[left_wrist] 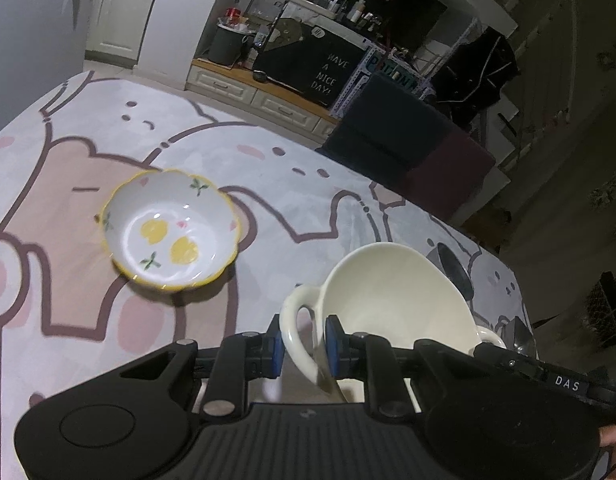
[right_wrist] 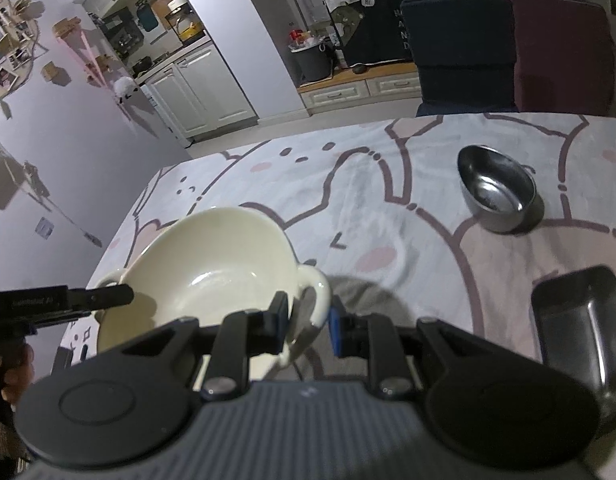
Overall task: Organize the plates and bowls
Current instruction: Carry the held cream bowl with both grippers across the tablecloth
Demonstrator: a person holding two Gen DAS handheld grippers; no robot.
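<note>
A cream two-handled bowl (left_wrist: 395, 300) (right_wrist: 212, 256) hangs tilted just above the cartoon tablecloth, casting a shadow. My left gripper (left_wrist: 304, 340) is shut on its left handle, blue pads pressing either side of the loop. My right gripper (right_wrist: 308, 320) is shut on the opposite handle. Each gripper shows in the other's view: the right gripper (left_wrist: 507, 360) at the bowl's far handle, the left gripper (right_wrist: 108, 296) at the bowl's left rim. A white bowl with a yellow rim and lemon pattern (left_wrist: 170, 232) sits empty on the cloth to the left.
A steel bowl (right_wrist: 495, 192) stands toward the far right of the table, and a dark rectangular tray (right_wrist: 579, 320) lies at the near right. Two chairs (right_wrist: 467, 48), dark blue and maroon, press against the far edge. A hand (right_wrist: 12, 368) shows at the lower left.
</note>
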